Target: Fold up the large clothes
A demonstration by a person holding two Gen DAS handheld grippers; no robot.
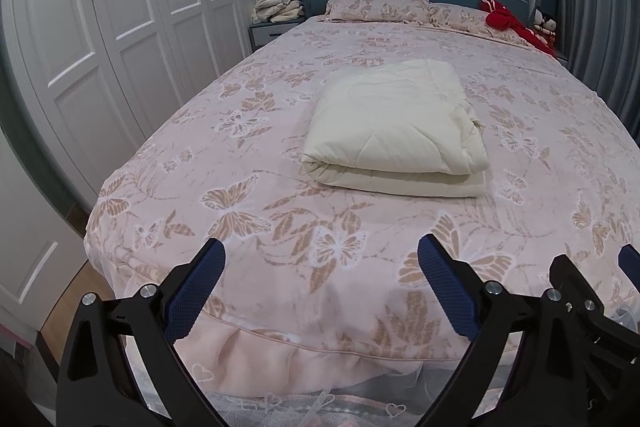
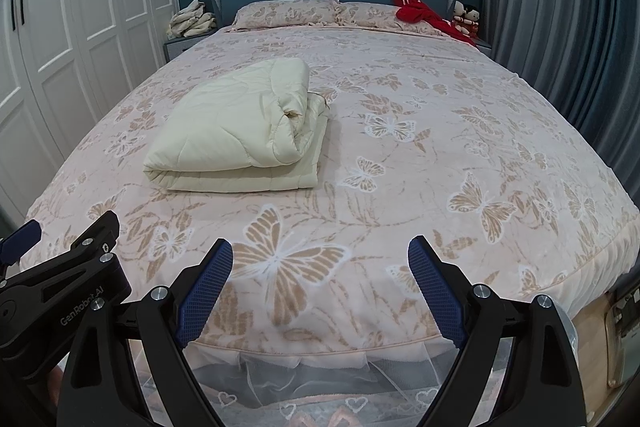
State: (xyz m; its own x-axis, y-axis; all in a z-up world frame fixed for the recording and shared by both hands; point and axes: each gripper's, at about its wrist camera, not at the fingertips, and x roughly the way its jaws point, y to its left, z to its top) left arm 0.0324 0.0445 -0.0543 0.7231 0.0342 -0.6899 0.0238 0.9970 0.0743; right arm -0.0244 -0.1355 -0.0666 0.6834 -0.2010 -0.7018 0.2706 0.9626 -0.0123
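Observation:
A cream quilted blanket [image 1: 396, 127] lies folded in a thick rectangular bundle on the middle of the bed; it also shows in the right wrist view [image 2: 236, 135], left of centre. My left gripper [image 1: 320, 255] is open and empty, held over the foot edge of the bed, well short of the blanket. My right gripper [image 2: 320, 251] is open and empty, also over the foot edge, to the right of the left gripper. The left gripper shows in the right wrist view [image 2: 60, 235] at the lower left.
The bed [image 1: 240, 195] has a pink butterfly cover and two pillows [image 1: 376, 7] at a blue headboard. Red clothing [image 1: 516, 23] lies at the far right. White wardrobes [image 1: 100, 27] stand left. A nightstand holds piled cloth [image 1: 278, 7]. Grey curtains [image 2: 560, 7] hang right.

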